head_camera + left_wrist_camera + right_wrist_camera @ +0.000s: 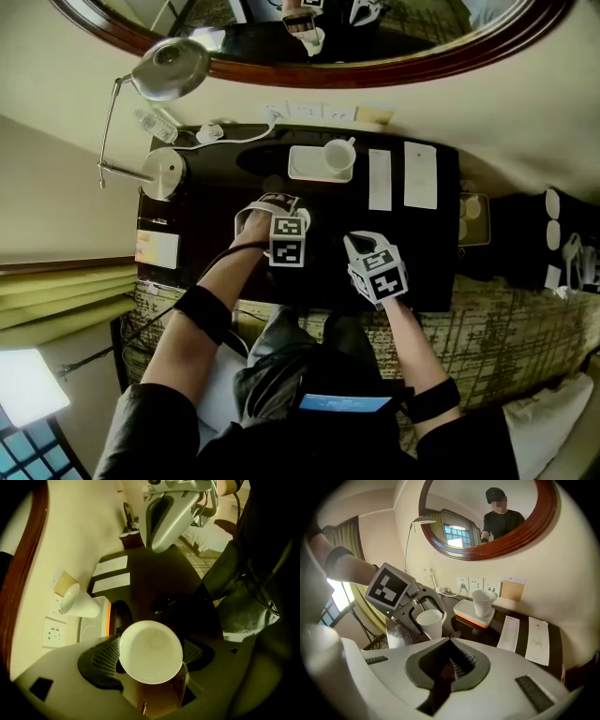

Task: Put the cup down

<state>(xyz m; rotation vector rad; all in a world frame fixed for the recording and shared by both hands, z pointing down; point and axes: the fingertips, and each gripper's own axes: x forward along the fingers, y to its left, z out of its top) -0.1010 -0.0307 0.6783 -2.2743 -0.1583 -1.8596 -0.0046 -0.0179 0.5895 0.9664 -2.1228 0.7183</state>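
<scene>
A white cup (150,652) sits between the mesh pads (104,659) of my left gripper (267,212), which is shut on it and points steeply down over the dark table (211,244). From the right gripper view the same cup (430,623) hangs upright in the left gripper (417,603), just above the tabletop. A second white cup (338,156) stands on a white tray (307,169) with an orange edge at the back. My right gripper (360,242) hovers near the table's front edge, and its jaws (454,662) are shut with nothing in them.
Two white paper sheets (380,178) (420,174) lie right of the tray. A desk lamp (170,68) with a round base (164,172) and a water bottle (156,123) occupy the back left. Wall sockets (470,583) and a round mirror (487,517) are behind the table.
</scene>
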